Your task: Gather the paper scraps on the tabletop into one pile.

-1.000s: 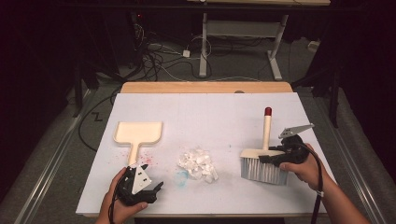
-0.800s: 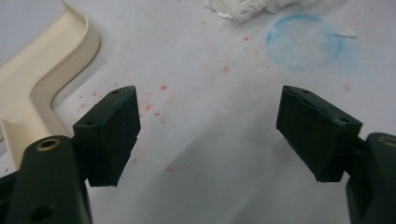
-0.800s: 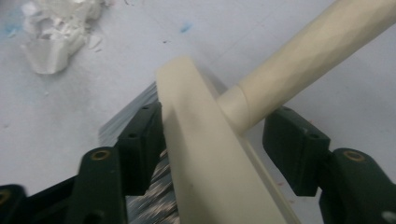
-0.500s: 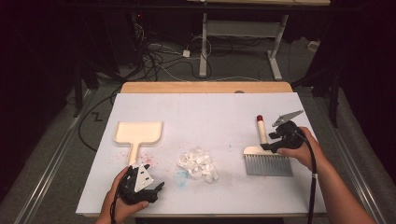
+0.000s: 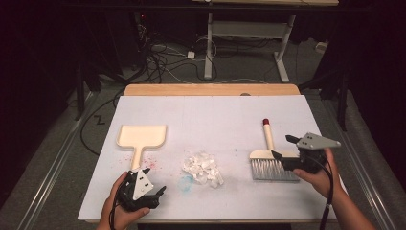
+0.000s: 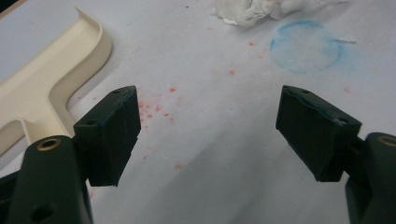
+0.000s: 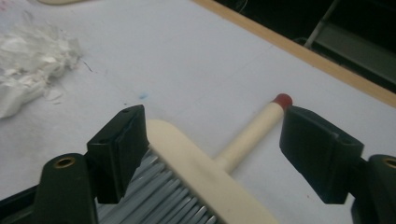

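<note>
Tools are held one in each hand at the near edge of the counter. Wide-open jaws are seen on the left tool, which is kept low just beside the dustpan's handle, with nothing between the pads. Jaws that have just been opening are seen on the right tool, and they stand wide around the brush without pressing it; the brush is laid flat at the right, bristles toward the person, red-tipped handle pointing away.

A release of the brush is judged to be the step in hand. To do it well, the pads should be cleared fully from the brush head before the hand is lifted, so that the brush is not dragged.

Counted: two tools, one brush, one dustpan at the left, one pile of white scraps between them, one blue ring mark.
</note>
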A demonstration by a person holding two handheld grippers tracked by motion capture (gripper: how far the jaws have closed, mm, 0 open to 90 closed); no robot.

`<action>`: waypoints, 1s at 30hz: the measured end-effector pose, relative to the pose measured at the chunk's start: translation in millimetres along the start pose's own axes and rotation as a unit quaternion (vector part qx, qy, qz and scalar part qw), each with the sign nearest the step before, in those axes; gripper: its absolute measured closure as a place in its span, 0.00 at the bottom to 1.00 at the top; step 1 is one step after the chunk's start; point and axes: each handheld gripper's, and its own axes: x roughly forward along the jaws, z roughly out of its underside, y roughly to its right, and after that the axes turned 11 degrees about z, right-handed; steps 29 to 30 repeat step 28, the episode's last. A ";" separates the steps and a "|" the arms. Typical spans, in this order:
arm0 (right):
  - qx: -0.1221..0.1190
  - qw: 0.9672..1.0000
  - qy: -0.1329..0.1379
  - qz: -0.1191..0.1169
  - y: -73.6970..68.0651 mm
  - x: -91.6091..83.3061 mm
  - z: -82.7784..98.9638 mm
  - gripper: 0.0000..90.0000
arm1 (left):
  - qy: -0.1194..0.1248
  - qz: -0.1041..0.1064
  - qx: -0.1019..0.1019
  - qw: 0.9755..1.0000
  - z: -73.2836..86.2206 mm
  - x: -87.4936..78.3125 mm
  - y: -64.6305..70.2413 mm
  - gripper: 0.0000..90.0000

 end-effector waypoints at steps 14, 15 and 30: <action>-0.010 0.996 0.044 0.075 -40.4 -42.6 36.2 0.21 | 0.022 -0.026 0.005 0.999 -2.5 -4.1 -0.1 0.20; -0.009 0.996 0.046 0.075 -40.1 -42.1 35.9 0.21 | 0.024 -0.028 0.009 0.999 -2.7 -3.4 -1.3 0.20; -0.001 0.997 0.040 0.071 -29.5 -35.4 36.9 0.21 | 0.008 -0.024 0.002 1.000 -4.2 4.5 -2.2 0.20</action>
